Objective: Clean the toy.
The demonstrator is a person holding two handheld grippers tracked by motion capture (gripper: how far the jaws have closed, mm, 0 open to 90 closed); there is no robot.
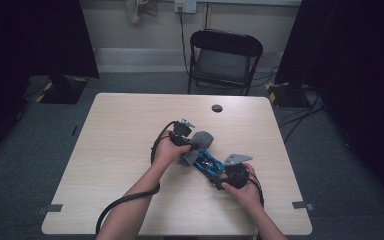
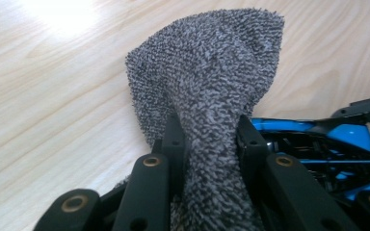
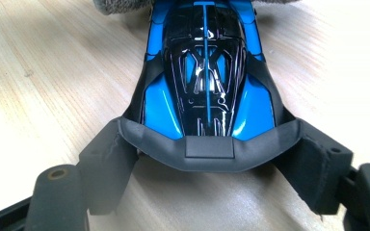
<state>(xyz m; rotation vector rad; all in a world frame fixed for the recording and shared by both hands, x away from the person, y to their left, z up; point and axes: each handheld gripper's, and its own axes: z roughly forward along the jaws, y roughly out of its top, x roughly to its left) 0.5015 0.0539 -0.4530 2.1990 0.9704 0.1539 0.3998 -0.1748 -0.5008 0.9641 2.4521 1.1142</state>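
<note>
A grey terry cloth (image 2: 212,72) stands bunched up between the black jaws of my left gripper (image 2: 209,130), which is shut on it. In the high view this cloth (image 1: 200,140) rests against the front end of a blue and black toy car (image 1: 209,165) lying near the middle of the table. My right gripper (image 3: 207,144) grips the car (image 3: 204,72) from behind, its jaws pressing on both ends of the dark rear wing. The cloth's edge (image 3: 120,6) lies over the car's far end. From above, my left gripper (image 1: 187,142) and right gripper (image 1: 221,172) face each other along the car.
The light wooden table (image 1: 130,130) has a small dark round hole cover (image 1: 217,108) near its far edge. A black folding chair (image 1: 224,60) stands behind the table. Cables trail from both grippers toward the near edge.
</note>
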